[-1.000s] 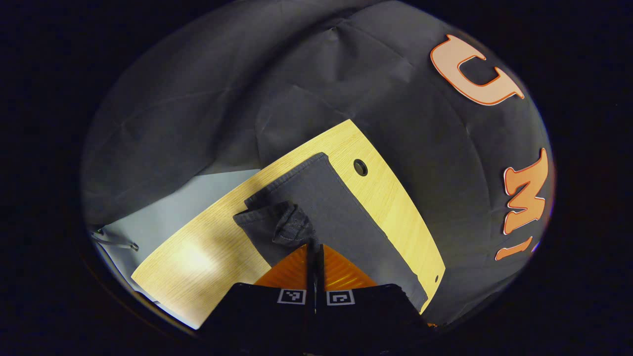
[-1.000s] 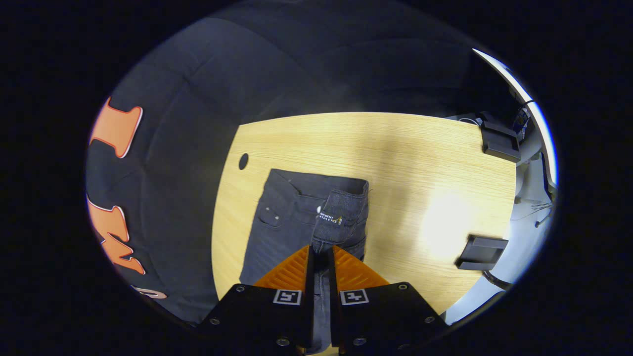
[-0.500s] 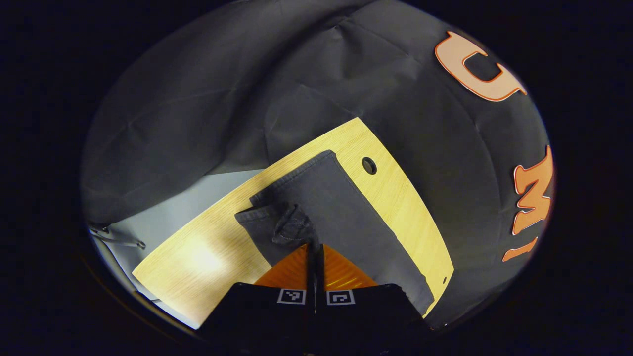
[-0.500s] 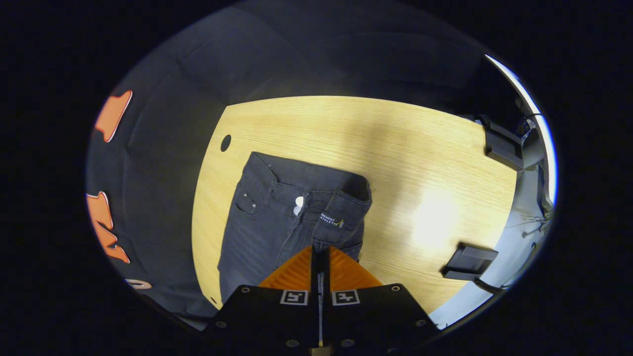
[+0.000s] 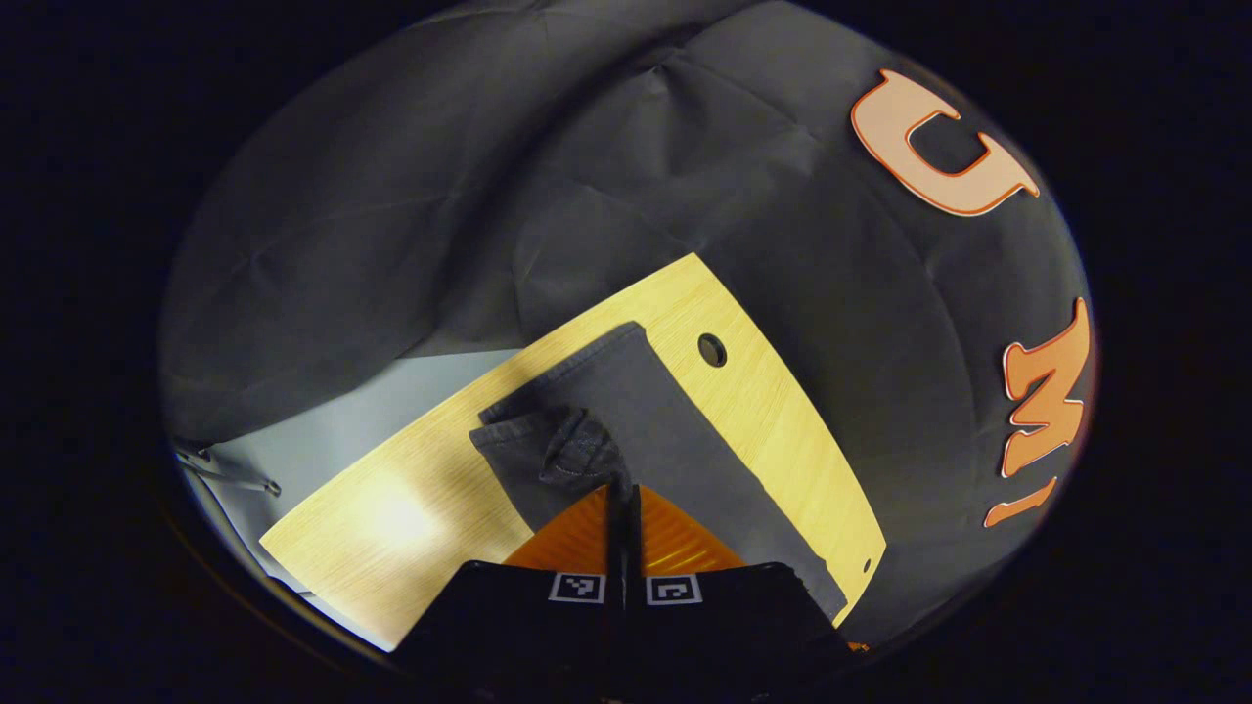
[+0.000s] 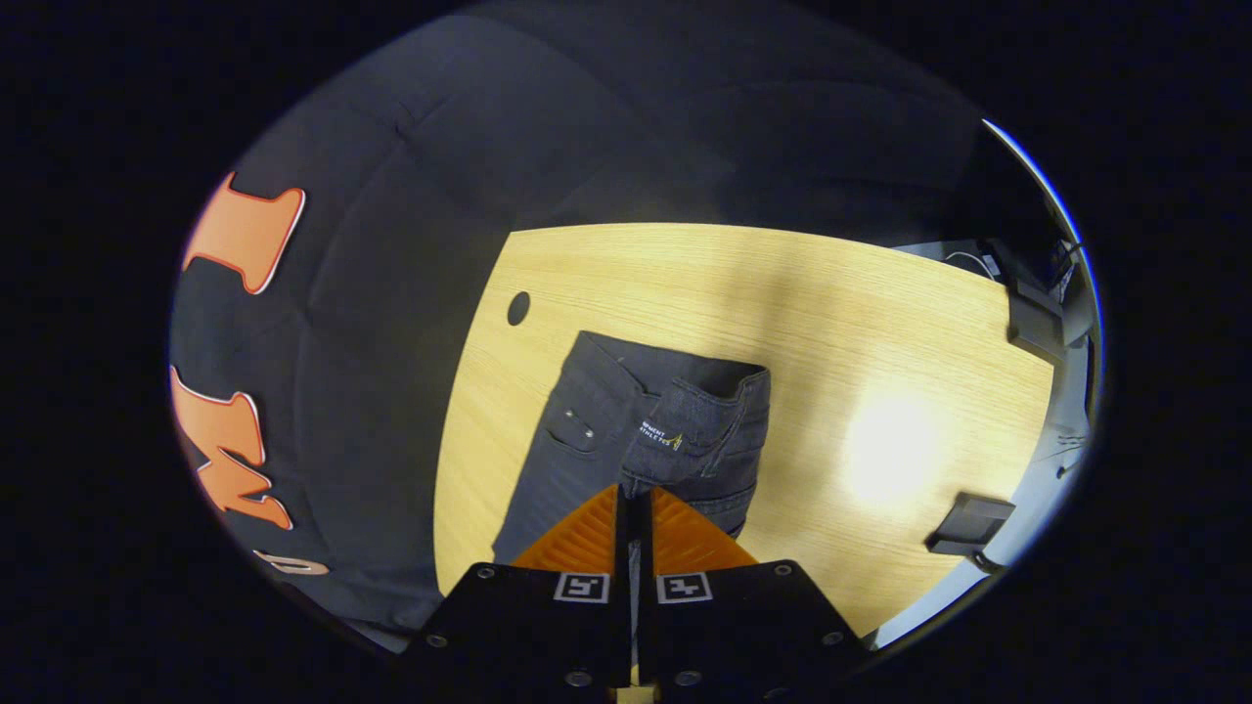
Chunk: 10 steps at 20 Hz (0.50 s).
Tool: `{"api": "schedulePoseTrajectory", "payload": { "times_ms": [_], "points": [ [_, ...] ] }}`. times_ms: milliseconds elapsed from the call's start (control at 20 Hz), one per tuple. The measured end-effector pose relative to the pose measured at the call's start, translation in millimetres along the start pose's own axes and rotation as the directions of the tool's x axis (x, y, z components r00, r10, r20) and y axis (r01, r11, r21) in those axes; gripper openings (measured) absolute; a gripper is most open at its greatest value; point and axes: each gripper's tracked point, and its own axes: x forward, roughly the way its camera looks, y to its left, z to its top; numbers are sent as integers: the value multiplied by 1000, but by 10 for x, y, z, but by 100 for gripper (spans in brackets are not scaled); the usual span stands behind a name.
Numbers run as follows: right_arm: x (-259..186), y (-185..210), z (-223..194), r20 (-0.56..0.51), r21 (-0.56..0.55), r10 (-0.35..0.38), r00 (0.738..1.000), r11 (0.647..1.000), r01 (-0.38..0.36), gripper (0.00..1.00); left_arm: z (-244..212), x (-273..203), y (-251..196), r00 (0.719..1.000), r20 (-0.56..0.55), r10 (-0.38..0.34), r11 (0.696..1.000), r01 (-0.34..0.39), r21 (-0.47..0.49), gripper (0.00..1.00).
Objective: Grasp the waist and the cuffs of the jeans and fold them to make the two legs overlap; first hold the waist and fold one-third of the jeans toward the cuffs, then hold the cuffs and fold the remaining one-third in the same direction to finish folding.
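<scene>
Jeans (image 5: 675, 440): dark denim, lying on the wooden table (image 5: 782, 411). In the left gripper view they run from the centre of the frame down to the lower right; in the right gripper view they sit at centre frame (image 6: 587, 450).
Cuffs (image 5: 548, 445): in the left gripper view, a bunched, lifted fold of hem just above the fingertips, left of centre, raised off the flat leg beneath it.
Waist (image 6: 699, 430): in the right gripper view, the waistband corner bearing a small label is lifted and folded over, just above the fingertips; a pocket with two rivets lies to its left.
Left gripper (image 5: 622, 489): bottom centre of its view, jaws drawn nearly together with only a thin slit between them, pinching the cuff cloth at the tips.
Right gripper (image 6: 634, 494): bottom centre of its view, jaws closed to a narrow gap, clamped on a strip of denim at the waist.
Table hole (image 6: 518, 308): a dark round opening near the table's left edge, upper left of the jeans, apart from them.
Black box (image 6: 968, 523): at the table's lower right edge in the right gripper view, well apart from the jeans.
Glare (image 6: 895, 450): a bright patch on the wood, right of the waist.
</scene>
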Motion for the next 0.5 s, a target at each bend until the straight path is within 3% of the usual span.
{"api": "schedulePoseTrajectory", "payload": {
  "times_ms": [500],
  "points": [
    [441,578,274,-45,19,30,999,999,-29,4,423,380,-196,998,24,51,998,-50,-32,1]
  ]
}}
